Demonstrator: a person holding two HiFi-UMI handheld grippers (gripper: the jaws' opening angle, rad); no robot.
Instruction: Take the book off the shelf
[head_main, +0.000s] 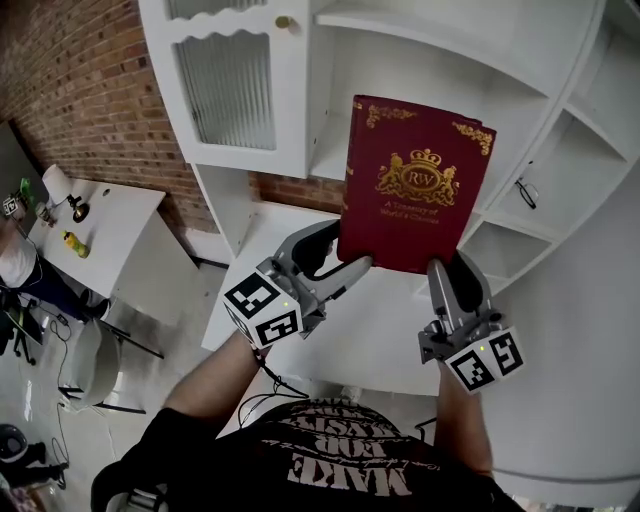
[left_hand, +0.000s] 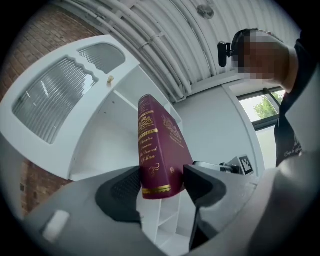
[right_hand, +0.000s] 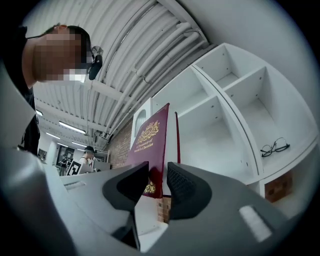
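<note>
The book (head_main: 415, 185) stands upright in the air, clear in front of the shelf (head_main: 430, 30), cover toward me. My left gripper (head_main: 338, 256) clamps its lower spine corner and my right gripper (head_main: 452, 268) its other lower corner, both gripping from beneath.

Book (head_main: 415, 185) before the shelf (head_main: 440, 35), left hand-held gripper (head_main: 345, 252) at its lower left corner, right hand-held gripper (head_main: 453, 270) at lower right.
</note>
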